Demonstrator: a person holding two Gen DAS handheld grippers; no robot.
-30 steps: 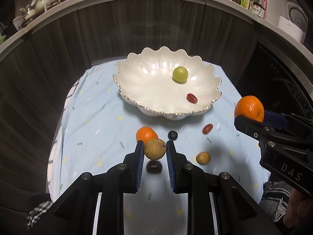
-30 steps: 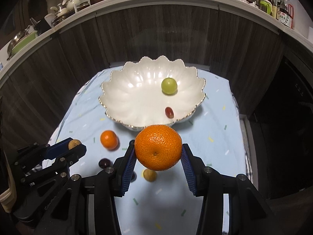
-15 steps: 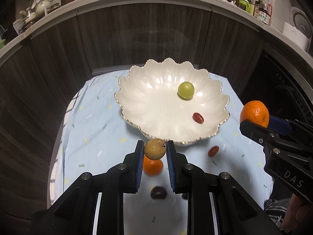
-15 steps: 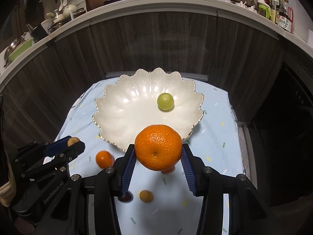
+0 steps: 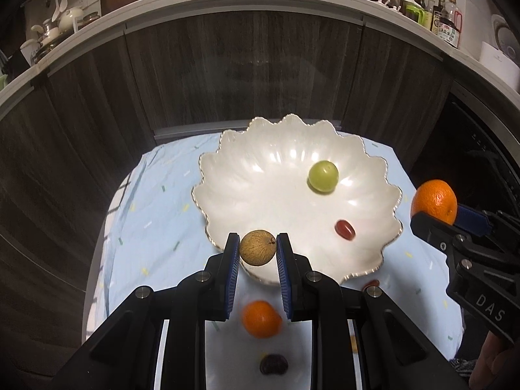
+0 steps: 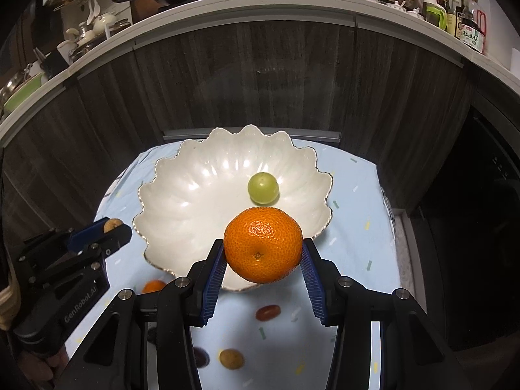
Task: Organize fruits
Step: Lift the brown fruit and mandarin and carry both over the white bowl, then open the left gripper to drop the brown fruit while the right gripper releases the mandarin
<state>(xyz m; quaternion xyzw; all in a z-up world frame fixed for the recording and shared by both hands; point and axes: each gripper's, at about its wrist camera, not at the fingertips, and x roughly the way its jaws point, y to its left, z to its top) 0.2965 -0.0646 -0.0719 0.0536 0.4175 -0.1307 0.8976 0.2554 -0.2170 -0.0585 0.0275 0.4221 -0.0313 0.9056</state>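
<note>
A white scalloped bowl [image 5: 260, 195] [image 6: 195, 195] stands on the pale blue cloth and holds a green grape [image 5: 323, 175] [image 6: 263, 187] and a red grape [image 5: 344, 229]. My left gripper [image 5: 257, 252] is shut on a small brown round fruit [image 5: 257, 252] [image 6: 112, 225] over the bowl's near rim. My right gripper [image 6: 263, 249] is shut on a large orange [image 6: 263, 249] [image 5: 434, 202], held above the bowl's near right edge. On the cloth lie a small orange [image 5: 261, 319] [image 6: 152, 286], a dark fruit [image 5: 274, 364], a red grape [image 6: 267, 312] and a yellow-brown fruit [image 6: 231, 358].
Dark wood cabinet fronts [image 5: 243, 74] rise right behind the cloth-covered table [image 5: 146, 221]. A white counter [image 6: 243, 6] above carries a pan, bottles and crockery. A dark appliance front [image 6: 487, 211] stands to the right. A hand [image 5: 490, 367] holds the right gripper's handle.
Both grippers moved forward toward the bowl with their fruits still held. The loose fruits on the cloth slid down and partly behind the fingers in both views.
</note>
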